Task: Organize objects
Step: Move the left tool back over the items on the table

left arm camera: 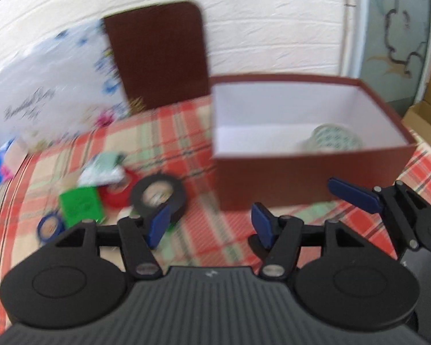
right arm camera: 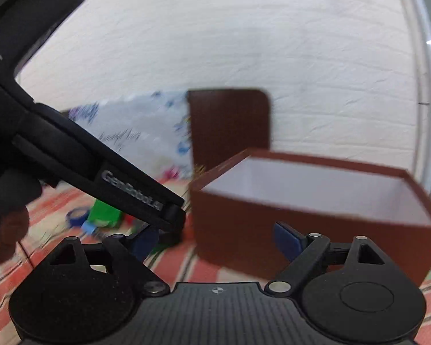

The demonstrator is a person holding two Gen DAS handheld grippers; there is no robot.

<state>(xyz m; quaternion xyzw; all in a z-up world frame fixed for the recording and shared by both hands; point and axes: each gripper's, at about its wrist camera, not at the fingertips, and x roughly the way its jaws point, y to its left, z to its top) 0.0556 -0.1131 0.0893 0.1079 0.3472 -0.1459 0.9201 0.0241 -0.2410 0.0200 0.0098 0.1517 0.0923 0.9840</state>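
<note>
Left gripper (left arm camera: 211, 221): jaws roughly half open, nothing between them. Right gripper (right arm camera: 218, 240): jaws wide, also empty; its blue pad (left arm camera: 355, 195) shows at right of the left view.

Box (left arm camera: 313, 178) sits open, centre-right, with one patterned roll (left arm camera: 334, 138) already in its lower right corner. Lid (left arm camera: 158, 54) leans on the wall behind.

Remaining pile is at lower left of the left view: black tape (left arm camera: 158, 195), red tape (left arm camera: 116, 195), green block (left arm camera: 82, 205), blue tape (left arm camera: 50, 227).

Key relation: black tape lies just beyond the left gripper's left pad (left arm camera: 158, 224), off the gripper's centreline, hole facing up. I judge the left gripper the nearer; it needs a shift toward frame left.

Writing: "GenRobot.AI" (right arm camera: 132, 191) on the left gripper's side. Script on the plastic bag (left arm camera: 43, 86) is too blurred to read.
</note>
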